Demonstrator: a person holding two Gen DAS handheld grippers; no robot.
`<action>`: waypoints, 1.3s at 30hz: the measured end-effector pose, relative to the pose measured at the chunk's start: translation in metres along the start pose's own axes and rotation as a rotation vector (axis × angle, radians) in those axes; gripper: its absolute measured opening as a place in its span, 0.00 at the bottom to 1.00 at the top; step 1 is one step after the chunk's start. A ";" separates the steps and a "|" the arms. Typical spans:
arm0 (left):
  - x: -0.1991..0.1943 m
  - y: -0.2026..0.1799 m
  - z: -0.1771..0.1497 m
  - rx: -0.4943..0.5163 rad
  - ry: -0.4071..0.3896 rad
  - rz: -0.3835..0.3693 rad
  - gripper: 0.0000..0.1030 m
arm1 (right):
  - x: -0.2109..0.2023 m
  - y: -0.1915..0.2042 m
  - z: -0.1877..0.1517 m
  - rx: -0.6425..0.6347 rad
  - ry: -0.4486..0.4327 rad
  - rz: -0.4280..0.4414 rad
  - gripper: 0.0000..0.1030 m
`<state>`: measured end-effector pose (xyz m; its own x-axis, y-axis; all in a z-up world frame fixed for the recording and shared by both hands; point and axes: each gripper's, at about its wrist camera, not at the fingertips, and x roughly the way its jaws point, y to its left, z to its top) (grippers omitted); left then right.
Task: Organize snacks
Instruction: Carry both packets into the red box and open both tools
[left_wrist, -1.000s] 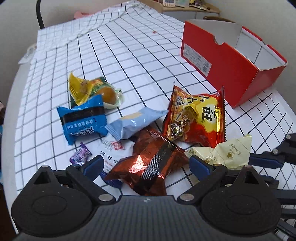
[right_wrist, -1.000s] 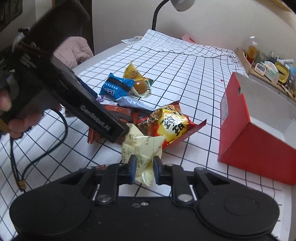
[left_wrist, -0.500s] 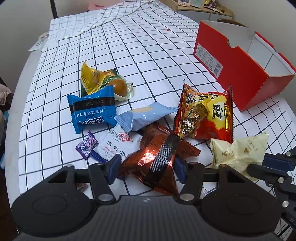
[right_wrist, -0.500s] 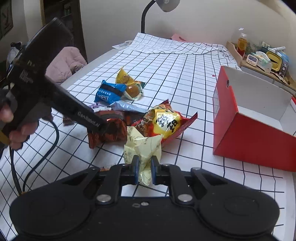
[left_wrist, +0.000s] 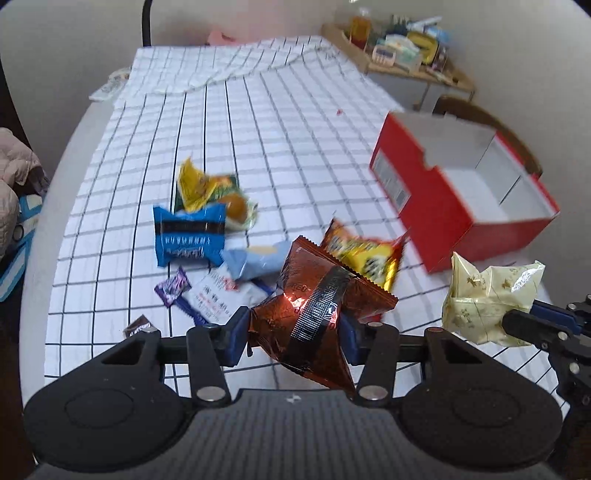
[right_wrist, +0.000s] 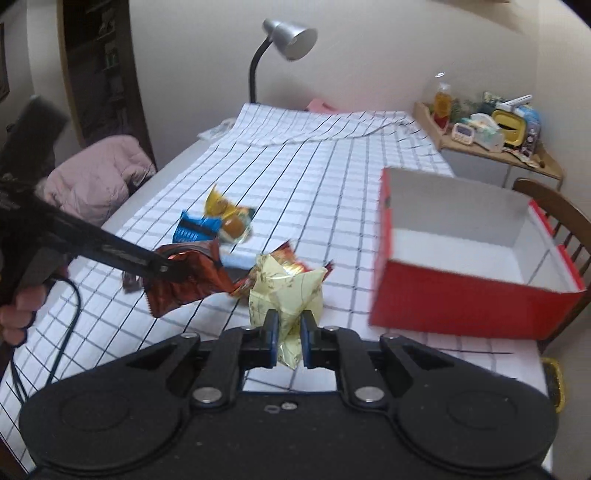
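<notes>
White cloth with thin black squares (left_wrist: 280, 122) covers the table (left_wrist: 55, 206). A silver lamp (right_wrist: 288, 35) stands at the far end, near a plain wall. A pink jacket (right_wrist: 99, 173) lies at the table's left side in the right wrist view.

A red box (left_wrist: 447, 210) with a white inside sits on the cloth, at about 2 o'clock in the left wrist view. Its top is open.

The left tongs (left_wrist: 293, 334) have a shiny brown snack bag (left_wrist: 314, 310) between them. Their jaws are closing, and the blue pads press in on the bag from both sides. The bag is up off the cloth, low in the middle of that view.

The right tongs (right_wrist: 289, 338) are squeezed tight on a pale yellow snack bag (right_wrist: 286, 295). It pokes up above the pads, also off the cloth. In the left wrist view that bag shows at 4 o'clock, in front of the box.

More snacks lie in a loose pile on the cloth, at about 10 o'clock from the brown bag. A blue packet (left_wrist: 188, 240) lies there, touching a yellow packet (left_wrist: 194, 184) behind it. A light blue packet (left_wrist: 255, 260) and a small purple candy (left_wrist: 173, 286) lie near. A red and yellow bag (left_wrist: 364, 258) lies just behind the brown bag.

A hand (right_wrist: 20, 306) holds the left tongs' grip at 9 o'clock in the right wrist view.
</notes>
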<state>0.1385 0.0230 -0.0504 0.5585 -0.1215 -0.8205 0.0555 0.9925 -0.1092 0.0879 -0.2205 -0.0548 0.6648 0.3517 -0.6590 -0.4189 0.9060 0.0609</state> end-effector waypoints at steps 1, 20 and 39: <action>-0.006 -0.004 0.003 -0.002 -0.010 -0.001 0.47 | -0.005 -0.006 0.003 0.007 -0.010 -0.005 0.10; -0.027 -0.148 0.082 0.078 -0.164 -0.028 0.47 | -0.020 -0.152 0.044 0.150 -0.070 -0.136 0.10; 0.086 -0.235 0.124 0.119 -0.046 0.036 0.48 | 0.051 -0.253 0.038 0.181 0.092 -0.177 0.11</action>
<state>0.2759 -0.2187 -0.0254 0.5991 -0.0877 -0.7959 0.1309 0.9913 -0.0107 0.2511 -0.4226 -0.0747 0.6556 0.1685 -0.7361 -0.1781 0.9818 0.0661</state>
